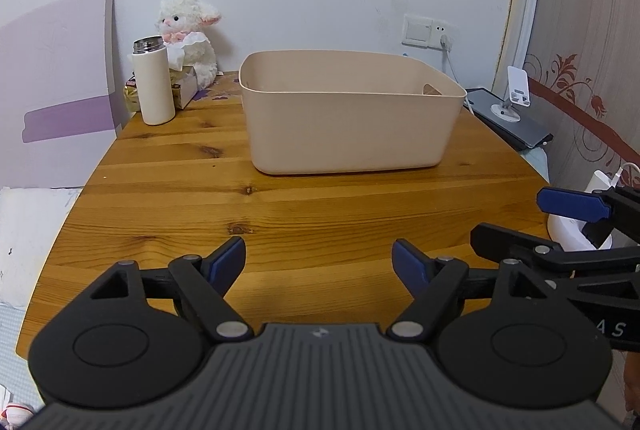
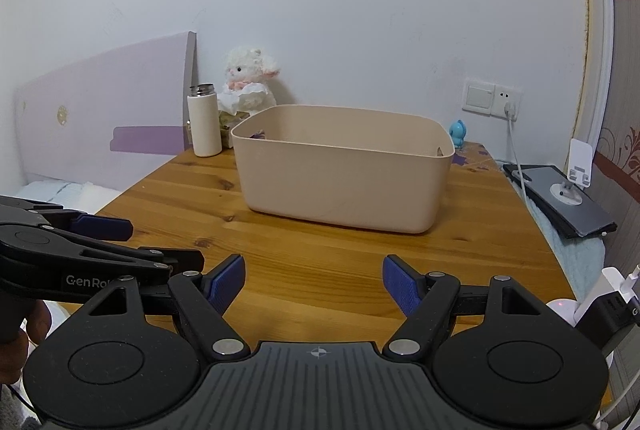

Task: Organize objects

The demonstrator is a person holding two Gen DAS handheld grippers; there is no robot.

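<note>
1 beige bin (image 1: 348, 133) sits mid-table (image 1: 168, 197), w/ 1 white flask (image 1: 153, 85) & 1 plush lamb (image 1: 188, 29) at back-left corner. L gripper (image 1: 319, 262) & R gripper (image 2: 313, 284) both spread wide, holding nothing, hovering over near edge.

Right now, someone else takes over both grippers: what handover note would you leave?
Left gripper: open, empty, low over the table's near edge.
Right gripper: open, empty, beside it.
Bin: mid-table; its contents are mostly hidden.
Bottle, lamb toy and tissue box: back left corner. Blue figurine: behind the bin.
Done: nothing evident. Left: pick up the loose things and sort them.
</note>
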